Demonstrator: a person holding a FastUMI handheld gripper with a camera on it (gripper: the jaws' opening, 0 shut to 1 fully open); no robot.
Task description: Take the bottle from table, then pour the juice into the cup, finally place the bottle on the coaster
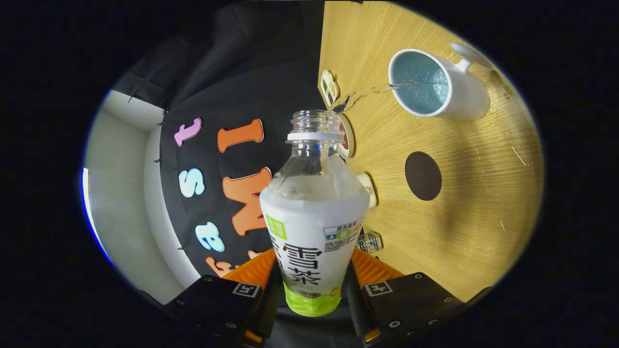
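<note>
Step in hand: we judge this to be the pour itself, the middle of the task.
Gripper: its two fingers are clamped on the lower body of the bottle, one pressing on each side, so the bottle cannot slip while tipped.
Bottle: uncapped, held between the fingers and tilted with its open mouth towards the cup; we see the whole scene rolled sideways, which fits a steep tilt.
Stream: a thin clear stream leaves the mouth and arcs across to the cup's rim.
Cup: a white mug standing on the table well beyond the fingers, handle turned away from the bottle; liquid already shows inside it.
Coaster: a dark round disc on the table, beside the cup and apart from it, bare and waiting for the bottle.
Table: light wood; a few small objects sit along its edge next to the booth wall, too small for us to name.
Risk: as we judge it, the stream lands near the rim, so a small wobble could spill onto the wood.
</note>
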